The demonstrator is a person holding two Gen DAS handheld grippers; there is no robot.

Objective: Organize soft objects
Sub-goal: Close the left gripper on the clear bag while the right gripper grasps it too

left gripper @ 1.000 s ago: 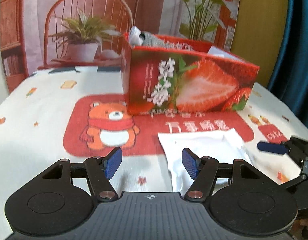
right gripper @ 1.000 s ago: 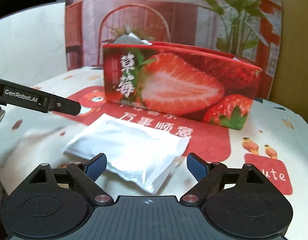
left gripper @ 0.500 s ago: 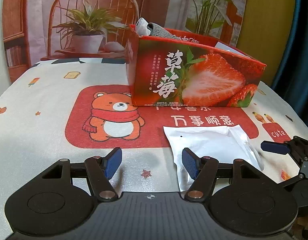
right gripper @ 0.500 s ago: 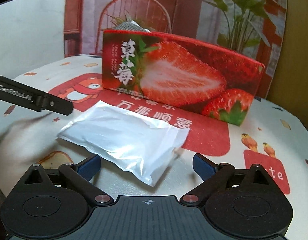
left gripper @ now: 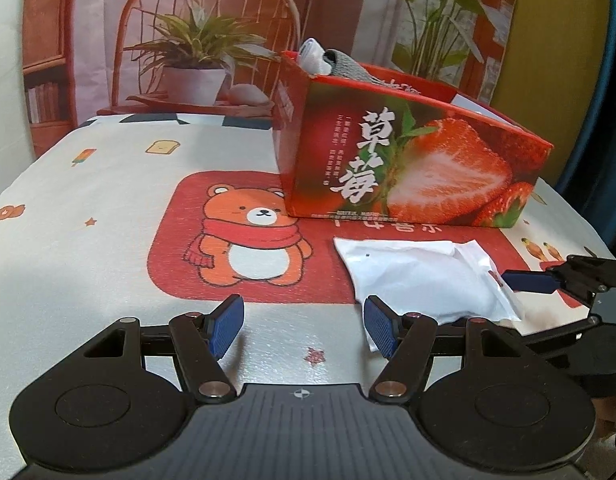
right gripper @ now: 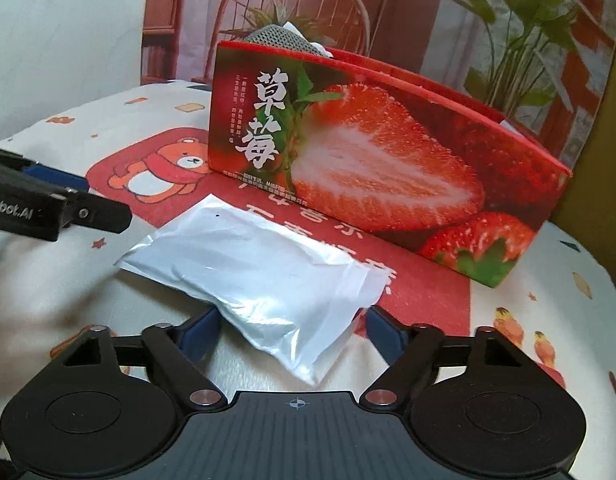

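Between the fingers of the right gripper (right gripper: 293, 330), low in the middle of its frame, the near end of a white pouch (right gripper: 259, 276) is straddled. The jaws are closing on it; whether the pads already press its sides cannot be told, as both are partly hidden behind the plastic. The pouch lies flat on the surface (right gripper: 508, 308), its long axis running from lower centre up toward the left of the frame, so it is entered end-on. It is judged that this hand is the one placed for the pick.

The left gripper (left gripper: 303, 324) is held about half open over bare cloth, with nothing between its fingers; the pouch (left gripper: 420, 280) lies just to the right of its right finger.

Beyond the pouch, in the upper middle of the frame, a strawberry box (right gripper: 388, 160) stands, with a grey sock (right gripper: 275, 38) showing over its left rim. Lifting into that box is taken to be the coming move.
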